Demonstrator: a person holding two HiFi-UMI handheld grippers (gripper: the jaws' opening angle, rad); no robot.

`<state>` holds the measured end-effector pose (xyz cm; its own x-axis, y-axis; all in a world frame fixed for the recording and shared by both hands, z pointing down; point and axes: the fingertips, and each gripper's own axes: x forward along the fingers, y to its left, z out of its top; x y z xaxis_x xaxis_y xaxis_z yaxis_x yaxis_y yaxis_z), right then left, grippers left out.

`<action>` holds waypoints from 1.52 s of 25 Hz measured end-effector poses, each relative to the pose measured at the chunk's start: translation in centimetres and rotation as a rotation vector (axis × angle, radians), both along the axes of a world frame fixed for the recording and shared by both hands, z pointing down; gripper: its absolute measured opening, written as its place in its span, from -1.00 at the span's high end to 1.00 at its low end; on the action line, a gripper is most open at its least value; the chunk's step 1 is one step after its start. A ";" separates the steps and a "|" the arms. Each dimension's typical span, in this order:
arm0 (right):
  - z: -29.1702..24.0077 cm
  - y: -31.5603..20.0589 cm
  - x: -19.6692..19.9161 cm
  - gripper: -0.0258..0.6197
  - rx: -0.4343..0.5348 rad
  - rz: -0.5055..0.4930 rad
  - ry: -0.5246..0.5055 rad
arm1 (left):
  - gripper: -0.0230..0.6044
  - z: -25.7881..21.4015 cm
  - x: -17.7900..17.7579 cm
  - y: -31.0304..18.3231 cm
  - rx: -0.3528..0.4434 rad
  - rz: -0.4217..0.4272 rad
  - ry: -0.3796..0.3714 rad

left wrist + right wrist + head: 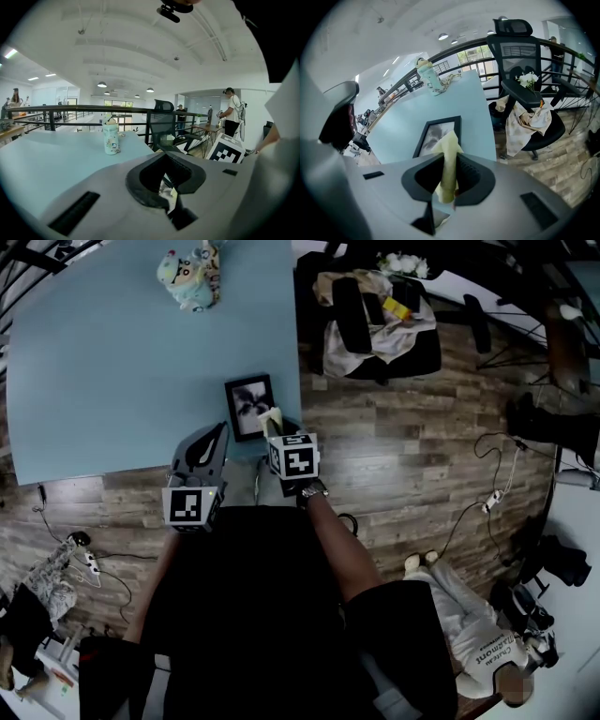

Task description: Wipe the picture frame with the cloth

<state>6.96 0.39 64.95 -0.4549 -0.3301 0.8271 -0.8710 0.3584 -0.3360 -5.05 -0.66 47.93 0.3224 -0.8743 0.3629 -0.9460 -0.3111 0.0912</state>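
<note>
Right tool (277, 435) up front, jaws clamped on the pale yellow cloth (271, 418), and the right gripper view shows it plainly: the cloth (449, 154) stands up in a folded strip between the dark pads of the right tool (449, 176), its top poking above them. Just past it lies the picture frame (251, 407), flat on the light blue worktop (122, 362), tucked into the near right corner and close along the right edge; black border, grey print inside. From the right tool's camera the cloth tip overlaps the near end of the picture frame (436, 133), though whether it is touching the glass I cannot tell. Over to the left tool (221, 430): it sits just left of the frame at the near edge, jaws brought together to a point and nothing in them; its own view shows the left tool (165, 185) with only a thin slit between the pads. Far across the worktop, near the far edge, stands a small pastel figurine (190, 277), well apart from the frame. Off the right edge, on the wooden floor, a black office chair (375, 324) is heaped with light clothing.
</note>
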 end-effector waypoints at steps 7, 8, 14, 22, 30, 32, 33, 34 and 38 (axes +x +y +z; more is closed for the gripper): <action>0.3 -2.4 -0.5 0.74 0.004 -0.009 0.017 | 0.94 0.7 -0.8 -1.7 -0.040 -0.005 0.004; 0.3 -2.6 -0.5 0.74 0.004 -0.009 0.017 | 0.94 0.8 -0.8 -1.9 -0.041 -0.004 0.004; 0.3 -4.6 -1.0 0.74 0.007 -0.009 0.022 | 0.94 1.1 -1.5 -3.5 -0.031 0.004 0.004; 0.5 -7.5 -1.6 0.74 0.015 -0.006 0.035 | 0.94 1.5 -2.1 -4.9 -0.052 0.012 0.013; 0.5 -9.9 -2.3 0.74 0.025 -0.017 0.046 | 0.94 1.3 -3.0 -5.9 -0.050 -0.007 0.017; 0.5 -10.4 -2.4 0.74 0.026 -0.025 0.048 | 0.94 1.3 -3.2 -6.0 -0.052 -0.013 0.018; 0.6 -10.6 -2.5 0.74 0.027 -0.029 0.049 | 0.94 1.3 -3.4 -6.0 -0.053 -0.017 0.018; 0.6 -10.8 -2.6 0.74 0.029 -0.034 0.050 | 0.94 1.3 -3.5 -6.1 -0.054 -0.022 0.018; 0.4 -11.5 -3.1 0.74 0.041 -0.046 0.046 | 0.94 1.3 -4.2 -5.9 -0.056 -0.037 0.012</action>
<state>3.90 -11.09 65.31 -0.4317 -0.3441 0.8338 -0.8678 0.4107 -0.2798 -9.23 -6.52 49.21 0.2950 -0.8642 0.4077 -0.9555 -0.2703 0.1184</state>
